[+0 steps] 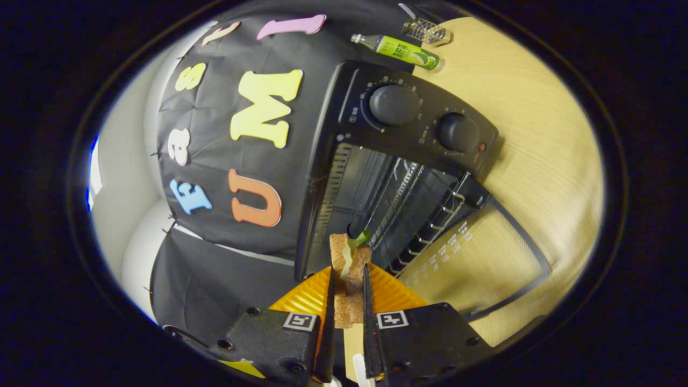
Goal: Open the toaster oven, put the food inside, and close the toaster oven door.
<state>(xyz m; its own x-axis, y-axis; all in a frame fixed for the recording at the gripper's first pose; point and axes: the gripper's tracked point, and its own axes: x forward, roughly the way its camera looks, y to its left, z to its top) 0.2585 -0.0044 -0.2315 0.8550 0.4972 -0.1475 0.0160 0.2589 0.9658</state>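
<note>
Gripper view: tool (pixel 348 293) clenched on tan sandwich of two bread slices with green filling (pixel 350 269), both fingers pressing its flat faces. Held just in front of open black toaster oven (pixel 408 140), glass door (pixel 484 252) lowered onto wooden tabletop (pixel 543 134). Probably light, soft, crushable; grip mid-slice, gently, filling may slip.

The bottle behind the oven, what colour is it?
Green, with a white cap, in the gripper view: bottle. The gripper holds the sandwich.
</note>
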